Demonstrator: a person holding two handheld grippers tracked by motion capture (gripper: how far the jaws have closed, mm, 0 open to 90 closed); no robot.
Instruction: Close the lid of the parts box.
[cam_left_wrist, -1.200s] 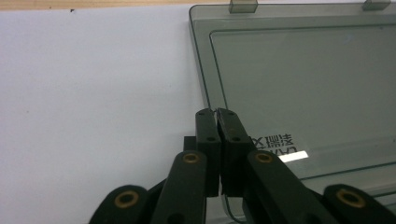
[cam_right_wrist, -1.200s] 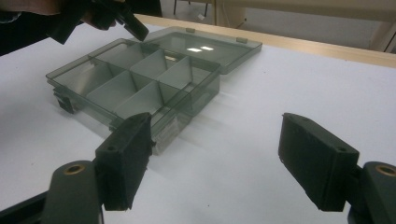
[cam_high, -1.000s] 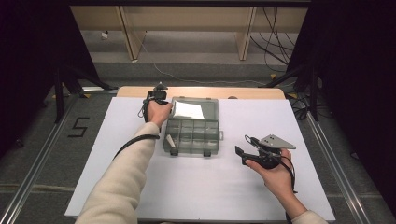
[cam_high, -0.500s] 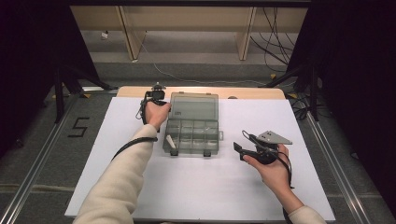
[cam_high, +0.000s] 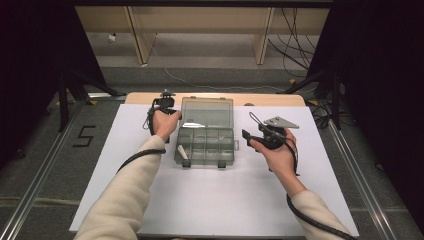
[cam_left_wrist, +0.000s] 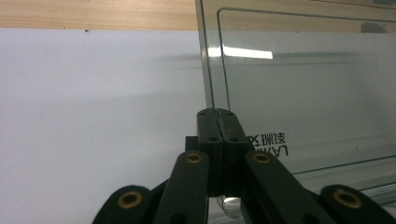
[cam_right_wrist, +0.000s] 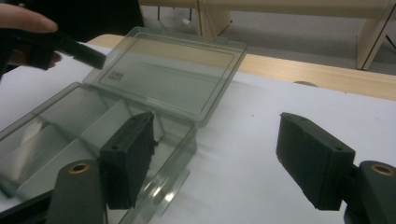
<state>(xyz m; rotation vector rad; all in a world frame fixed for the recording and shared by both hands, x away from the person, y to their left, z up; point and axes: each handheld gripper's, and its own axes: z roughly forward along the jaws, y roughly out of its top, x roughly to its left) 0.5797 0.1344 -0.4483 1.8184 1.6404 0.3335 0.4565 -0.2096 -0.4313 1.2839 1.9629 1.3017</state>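
The left arm reaches forward, its left claw (cam_high: 175, 113) pinched tight on the left edge of the lid (cam_high: 206, 112) of one clear plastic box (cam_high: 205, 145), which lies open at the middle of the table (cam_high: 125, 150). At 3 o'clock from the box, the right claw (cam_high: 248, 136) hovers with jaws wide apart, holding nothing. One small white piece (cam_high: 183, 151) lies in the tray. Bare table surrounds the box.

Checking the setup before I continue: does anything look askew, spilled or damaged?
Nothing stands out. The organizer box sits square on the table, its lid open and pinched by the left gripper; nothing is spilled.
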